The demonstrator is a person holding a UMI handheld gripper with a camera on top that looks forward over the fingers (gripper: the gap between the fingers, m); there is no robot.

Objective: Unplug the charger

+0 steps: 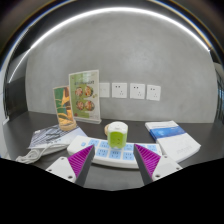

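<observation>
A white power strip (113, 152) lies flat on the dark table, just ahead of and between my fingers. A small green-and-white charger (116, 134) stands plugged into its top, upright, near the strip's far side. My gripper (113, 158) is open and empty; its two pink pads (81, 155) sit either side of the strip's near edge, low over the table. The charger stands beyond the fingertips, apart from them.
A standing card with food pictures (84, 96) and a second card (63, 108) are at the back left. Papers (52, 138) lie to the left. A white box with blue print (170, 135) lies to the right. Wall sockets (120, 90) sit on the grey wall.
</observation>
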